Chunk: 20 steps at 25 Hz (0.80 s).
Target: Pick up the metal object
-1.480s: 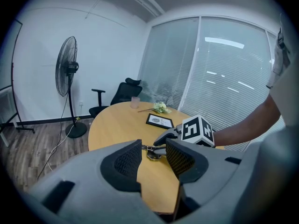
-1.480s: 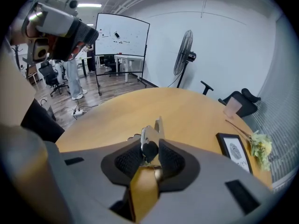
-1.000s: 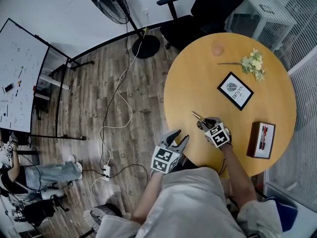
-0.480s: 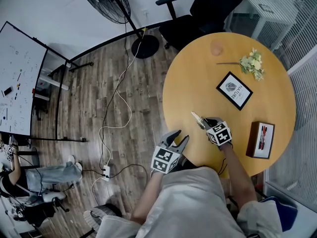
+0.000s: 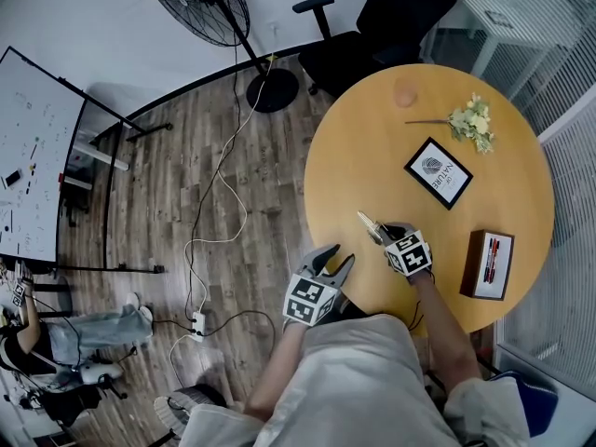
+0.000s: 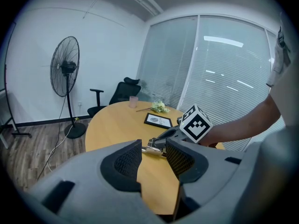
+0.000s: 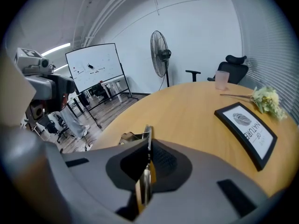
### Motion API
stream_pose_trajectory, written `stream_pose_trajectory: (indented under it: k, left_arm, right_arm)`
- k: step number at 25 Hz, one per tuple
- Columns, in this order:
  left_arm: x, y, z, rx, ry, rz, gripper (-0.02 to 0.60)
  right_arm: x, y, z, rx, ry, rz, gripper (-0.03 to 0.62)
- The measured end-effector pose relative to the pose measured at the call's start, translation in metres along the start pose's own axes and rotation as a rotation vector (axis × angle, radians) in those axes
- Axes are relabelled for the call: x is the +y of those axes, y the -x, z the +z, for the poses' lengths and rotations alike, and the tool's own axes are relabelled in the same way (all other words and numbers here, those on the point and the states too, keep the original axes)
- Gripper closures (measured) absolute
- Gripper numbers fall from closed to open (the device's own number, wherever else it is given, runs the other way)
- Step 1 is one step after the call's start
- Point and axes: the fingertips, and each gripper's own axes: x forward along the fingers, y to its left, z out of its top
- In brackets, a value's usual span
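Jaws of the right gripper (image 7: 148, 147) are closed flat on the metal object (image 7: 148, 132); its thin plate stands on edge between the pads, and a folded end juts out past the jaw tips toward the table's near edge. The head view places the object at the near left part of the round table (image 5: 372, 147), low over the wood; whether it has cleared the surface cannot be told.

Procedure for the step in hand, as a judgement:
- Keep the pads pressed together; the plate is thin and smooth and would likely slip or pivot if the grip eases.
- Lift straight up before any sideways travel; dragging the free end across the wood could twist the plate in the pads.
- Hold the wrist steady, since the grip appears to sit at one end and the free end will tend to droop.

The left gripper (image 6: 153, 158) is open with nothing between its pads; it hovers beyond the table's near edge, just beside the right gripper, and need not intervene.

Containers:
- Dark open box (image 5: 477, 266), near the table's right edge, well apart from the object; it holds pens (image 5: 494, 257), laid side by side.
- Pale pink cup (image 5: 407, 92), upright at the far side of the table; its contents cannot be made out.
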Motion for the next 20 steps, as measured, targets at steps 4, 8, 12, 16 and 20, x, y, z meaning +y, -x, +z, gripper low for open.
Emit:
stream_pose_trajectory:
  k: [4, 8, 12, 16, 20]
  left_arm:
    - [-0.002, 0.001, 0.000, -0.002, 0.003, -0.005, 0.422]
    - [-0.007, 0.000, -0.001, -0.001, -0.003, -0.008, 0.422]
    - [-0.008, 0.000, 0.002, -0.005, -0.006, -0.010, 0.422]
    - [-0.014, -0.006, -0.004, -0.015, -0.015, -0.002, 0.422]
    - [-0.016, -0.011, -0.009, -0.031, -0.008, 0.006, 0.422]
  right_arm:
    - [-0.001, -0.001, 0.002, 0.015, -0.020, -0.005, 0.594]
    - [-0.001, 0.003, 0.005, -0.001, -0.032, -0.010, 0.594]
    - [0.001, 0.008, 0.013, -0.029, -0.036, -0.009, 0.594]
    - [0.001, 0.016, 0.009, -0.064, -0.028, -0.011, 0.594]
    - [0.002, 0.026, 0.011, -0.110, -0.013, -0.020, 0.594]
